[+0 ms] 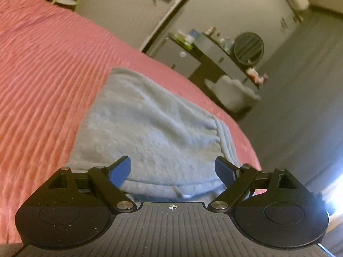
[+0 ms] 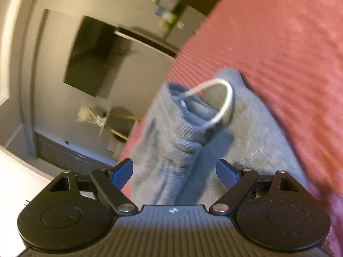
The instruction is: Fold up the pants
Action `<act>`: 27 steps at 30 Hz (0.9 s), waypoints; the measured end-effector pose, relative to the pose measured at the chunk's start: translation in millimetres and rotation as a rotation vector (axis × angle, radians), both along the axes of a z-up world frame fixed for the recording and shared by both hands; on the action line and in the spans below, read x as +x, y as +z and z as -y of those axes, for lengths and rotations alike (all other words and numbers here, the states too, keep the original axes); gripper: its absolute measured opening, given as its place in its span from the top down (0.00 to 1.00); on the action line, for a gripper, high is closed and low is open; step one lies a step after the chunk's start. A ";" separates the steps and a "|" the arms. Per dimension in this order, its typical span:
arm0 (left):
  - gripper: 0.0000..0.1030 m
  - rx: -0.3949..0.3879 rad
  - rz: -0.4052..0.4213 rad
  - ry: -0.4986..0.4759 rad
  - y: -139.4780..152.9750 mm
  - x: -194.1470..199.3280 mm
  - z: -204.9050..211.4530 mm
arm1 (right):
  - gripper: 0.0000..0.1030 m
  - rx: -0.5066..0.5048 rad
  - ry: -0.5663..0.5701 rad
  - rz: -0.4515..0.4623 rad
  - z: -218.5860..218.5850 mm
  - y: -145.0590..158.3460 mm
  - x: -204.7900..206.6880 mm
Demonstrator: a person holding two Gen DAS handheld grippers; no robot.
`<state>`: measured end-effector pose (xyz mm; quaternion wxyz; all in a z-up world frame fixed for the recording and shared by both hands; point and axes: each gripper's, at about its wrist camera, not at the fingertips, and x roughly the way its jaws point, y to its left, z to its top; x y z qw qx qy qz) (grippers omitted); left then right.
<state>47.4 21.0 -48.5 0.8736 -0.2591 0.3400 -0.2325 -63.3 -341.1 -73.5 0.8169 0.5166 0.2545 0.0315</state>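
Pants (image 1: 145, 124), pale blue-grey fleece, lie folded on the pink ribbed bed (image 1: 42, 68), their ribbed waistband toward 3 o'clock in the left wrist view. A white drawstring (image 2: 225, 98) loops up at 12 o'clock from the bunched waistband. Left tongs (image 1: 172, 170) and right tongs (image 2: 174, 171) both gape wide, gripping nothing, just over the cloth.

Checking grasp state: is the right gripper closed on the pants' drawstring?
No. The right gripper is open, and the drawstring loops free beyond its fingertips.
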 end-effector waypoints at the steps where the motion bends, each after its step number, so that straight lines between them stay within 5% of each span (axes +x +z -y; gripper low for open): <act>1: 0.12 0.004 -0.001 0.006 -0.8 0.6 -3.3 | 0.17 -0.005 -0.005 -0.003 0.0 -2.5 5.9; 3: 0.12 0.013 -0.006 0.009 -1.9 -5.4 -10.6 | 0.18 -0.018 -0.013 0.018 1.0 -2.5 17.0; 7: 0.11 -0.002 -0.014 0.015 0.2 -6.6 -17.7 | 0.61 0.024 -0.007 -0.006 0.6 -11.5 43.3; 14: 0.10 0.014 -0.036 0.010 -4.8 -9.0 -14.4 | 0.45 0.088 -0.012 0.030 -10.4 -24.9 66.6; 15: 0.09 0.018 -0.038 0.009 -5.1 -8.6 -13.7 | 0.45 0.072 -0.005 0.021 -13.0 -22.3 71.0; 17: 0.09 0.022 -0.048 0.014 -5.8 -7.6 -13.7 | 0.72 0.002 -0.002 -0.005 -19.8 -13.6 77.4; 22: 0.09 0.030 -0.081 0.041 -1.9 -9.8 -17.9 | 0.75 -0.114 -0.033 -0.019 -37.7 12.9 70.9; 27: 0.09 0.039 -0.083 0.049 4.6 -18.2 -24.3 | 0.76 -0.136 -0.047 0.074 -54.2 63.6 56.4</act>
